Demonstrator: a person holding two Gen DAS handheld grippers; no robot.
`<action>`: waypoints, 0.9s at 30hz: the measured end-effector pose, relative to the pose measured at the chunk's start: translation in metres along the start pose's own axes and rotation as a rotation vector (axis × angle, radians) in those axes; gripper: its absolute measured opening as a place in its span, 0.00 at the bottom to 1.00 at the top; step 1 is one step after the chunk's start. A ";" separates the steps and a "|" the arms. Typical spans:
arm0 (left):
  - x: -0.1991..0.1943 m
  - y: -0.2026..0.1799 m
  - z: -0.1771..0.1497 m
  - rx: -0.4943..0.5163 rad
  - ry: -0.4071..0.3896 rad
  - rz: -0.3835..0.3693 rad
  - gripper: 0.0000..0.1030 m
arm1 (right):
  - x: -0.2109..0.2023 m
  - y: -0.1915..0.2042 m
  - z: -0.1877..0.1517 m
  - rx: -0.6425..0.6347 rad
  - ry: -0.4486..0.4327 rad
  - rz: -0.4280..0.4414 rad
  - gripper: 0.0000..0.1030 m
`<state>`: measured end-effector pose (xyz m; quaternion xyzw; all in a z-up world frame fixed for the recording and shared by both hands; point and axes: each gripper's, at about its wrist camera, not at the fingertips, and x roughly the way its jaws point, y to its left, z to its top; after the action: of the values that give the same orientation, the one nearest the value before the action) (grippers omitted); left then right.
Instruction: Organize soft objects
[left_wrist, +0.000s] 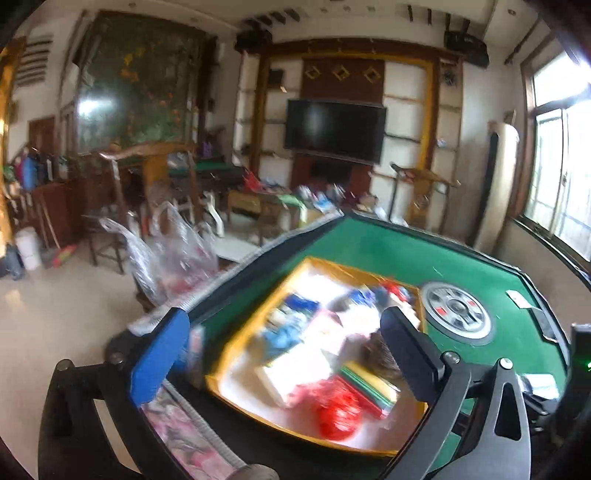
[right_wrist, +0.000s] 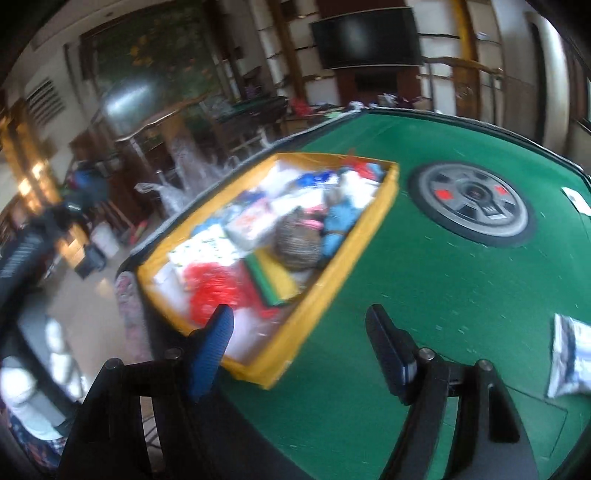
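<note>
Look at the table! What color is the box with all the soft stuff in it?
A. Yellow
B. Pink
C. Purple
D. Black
A, since the box sitting on the green table has yellow walls all around the pile of packets.

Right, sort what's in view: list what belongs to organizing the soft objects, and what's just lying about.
Part of the job:
- yellow bin on the green table
- red plastic bag in the bin
- blue cloth in the bin
- white and blue packet on the table outside the bin

Just lying about:
- round centre panel of the table
- television
- clear plastic bag beside the table
</note>
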<state>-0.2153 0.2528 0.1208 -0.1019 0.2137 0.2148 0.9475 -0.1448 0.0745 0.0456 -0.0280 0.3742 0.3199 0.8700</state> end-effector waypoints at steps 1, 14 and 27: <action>0.003 -0.004 0.001 0.017 0.021 0.003 1.00 | -0.001 -0.002 -0.002 0.007 0.001 -0.008 0.67; 0.023 -0.029 -0.010 0.035 0.185 0.000 1.00 | -0.004 0.001 -0.016 -0.119 0.035 -0.075 0.67; 0.040 -0.028 -0.017 0.081 0.229 0.035 1.00 | 0.011 0.009 -0.009 -0.159 0.076 -0.087 0.67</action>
<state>-0.1760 0.2374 0.0912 -0.0836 0.3310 0.2093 0.9163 -0.1502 0.0852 0.0337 -0.1252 0.3787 0.3091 0.8634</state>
